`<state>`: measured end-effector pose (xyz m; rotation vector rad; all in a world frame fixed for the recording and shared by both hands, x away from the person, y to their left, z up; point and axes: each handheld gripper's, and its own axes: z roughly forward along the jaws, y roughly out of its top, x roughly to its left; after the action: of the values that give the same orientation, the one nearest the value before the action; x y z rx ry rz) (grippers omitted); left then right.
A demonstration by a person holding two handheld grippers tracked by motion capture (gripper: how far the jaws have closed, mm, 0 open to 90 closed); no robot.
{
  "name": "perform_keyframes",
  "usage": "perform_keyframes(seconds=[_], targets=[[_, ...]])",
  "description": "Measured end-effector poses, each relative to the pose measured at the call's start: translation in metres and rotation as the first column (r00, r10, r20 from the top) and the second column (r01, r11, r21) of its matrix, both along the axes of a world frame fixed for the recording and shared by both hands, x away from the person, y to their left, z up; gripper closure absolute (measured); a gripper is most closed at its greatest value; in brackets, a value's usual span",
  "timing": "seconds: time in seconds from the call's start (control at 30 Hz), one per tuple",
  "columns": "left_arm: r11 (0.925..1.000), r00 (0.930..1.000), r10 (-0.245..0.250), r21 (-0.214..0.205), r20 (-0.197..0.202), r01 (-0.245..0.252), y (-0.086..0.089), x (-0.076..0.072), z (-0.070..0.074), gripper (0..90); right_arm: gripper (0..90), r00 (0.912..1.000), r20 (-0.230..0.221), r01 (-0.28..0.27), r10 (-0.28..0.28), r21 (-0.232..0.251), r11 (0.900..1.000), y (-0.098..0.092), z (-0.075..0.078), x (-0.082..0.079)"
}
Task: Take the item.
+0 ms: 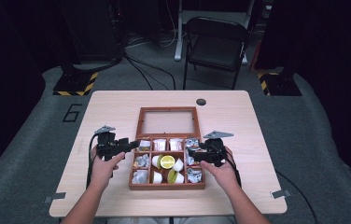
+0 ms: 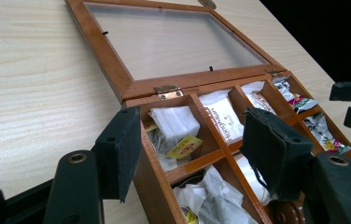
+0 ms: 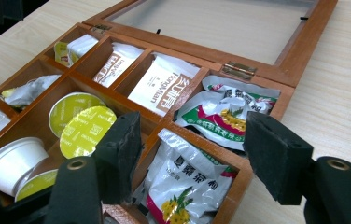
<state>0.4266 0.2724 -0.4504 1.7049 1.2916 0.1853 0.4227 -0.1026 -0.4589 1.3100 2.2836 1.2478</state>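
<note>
A dark room with grey floor holds one black folding chair [image 1: 216, 44] beyond one pale wooden table [image 1: 113, 107]. At the table's middle sits one wooden compartment box [image 1: 166, 185], its glass lid [image 1: 167, 122] laid flat open behind it. The left gripper [image 1: 129, 146] straddles the box's left wall, jaws apart; the right gripper [image 1: 193, 154] straddles the right wall, jaws apart. Inside: two yellow-lidded cups [image 3: 87, 130].

Grey carpet [image 1: 19, 154] (marked 6), a black folding chair [image 1: 215, 44], seemingly dark curtains [image 1: 332, 42] around.
</note>
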Motion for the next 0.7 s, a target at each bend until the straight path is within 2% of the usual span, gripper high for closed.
perform_keyframes(seconds=[0.07,0.17,0.33,0.5,0.7], targets=[[1.0,1.0,-0.002,-0.007,-0.003,0.002,0.0,-0.001,0.0,37.6,39.3,0.9999,-0.007,-0.009,0.009,0.006,0.9999,0.001,0.0,-0.002],[0.9999,1.0,-0.005,-0.015,-0.003,0.005,-0.001,-0.003,0.001,37.6,43.0,0.9994,0.01,-0.032,0.032,-0.001,0.9995,0.004,0.0,-0.006],[0.9999,0.9999,-0.011,-0.011,-0.006,0.01,-0.001,-0.006,0.001,37.6,43.5,0.9978,0.012,-0.065,0.065,-0.007,0.9978,0.01,-0.001,-0.011],[0.9999,1.0,-0.006,-0.016,0.007,0.006,-0.001,-0.007,0.003,37.8,43.0,0.9949,0.025,-0.098,0.098,-0.002,0.9952,0.018,0.001,-0.015],[0.9999,0.9999,0.0,-0.016,0.013,0.0,0.001,-0.011,0.003,37.8,40.8,0.9902,-0.003,-0.139,0.139,-0.006,0.9902,0.031,-0.004,-0.013]])
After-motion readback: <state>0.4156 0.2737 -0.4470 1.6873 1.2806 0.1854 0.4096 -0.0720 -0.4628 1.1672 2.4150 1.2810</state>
